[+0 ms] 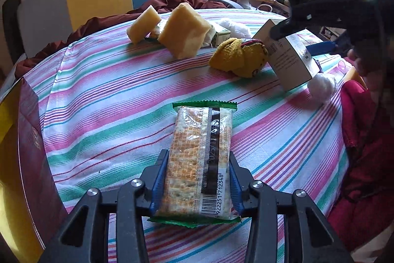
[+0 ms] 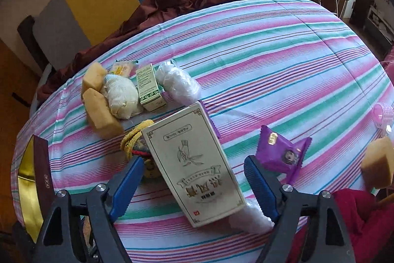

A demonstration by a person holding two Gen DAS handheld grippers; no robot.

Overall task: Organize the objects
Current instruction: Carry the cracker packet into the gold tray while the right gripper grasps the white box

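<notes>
My left gripper (image 1: 198,159) is shut on a clear cracker packet with green ends (image 1: 202,139), pads pressing its long sides just above the striped tablecloth (image 1: 110,95). In the right wrist view a cream box with a printed drawing (image 2: 194,169) lies tilted between the blue pads of my right gripper (image 2: 194,165), and a gap shows on the right side. Its jaws stand open around the box. From the left wrist view that gripper (image 1: 300,38) sits over the top of the same box (image 1: 288,61), which leans on a yellow knitted item (image 1: 238,56).
Two yellow sponges (image 1: 184,31), a small green carton (image 2: 147,88) and white rolls (image 2: 177,83) cluster at the back. A purple snack packet (image 2: 280,152) and another sponge (image 2: 379,164) lie right. A dark red box with gold lining (image 1: 29,139) stands left; red cloth (image 2: 357,218) drapes the right edge.
</notes>
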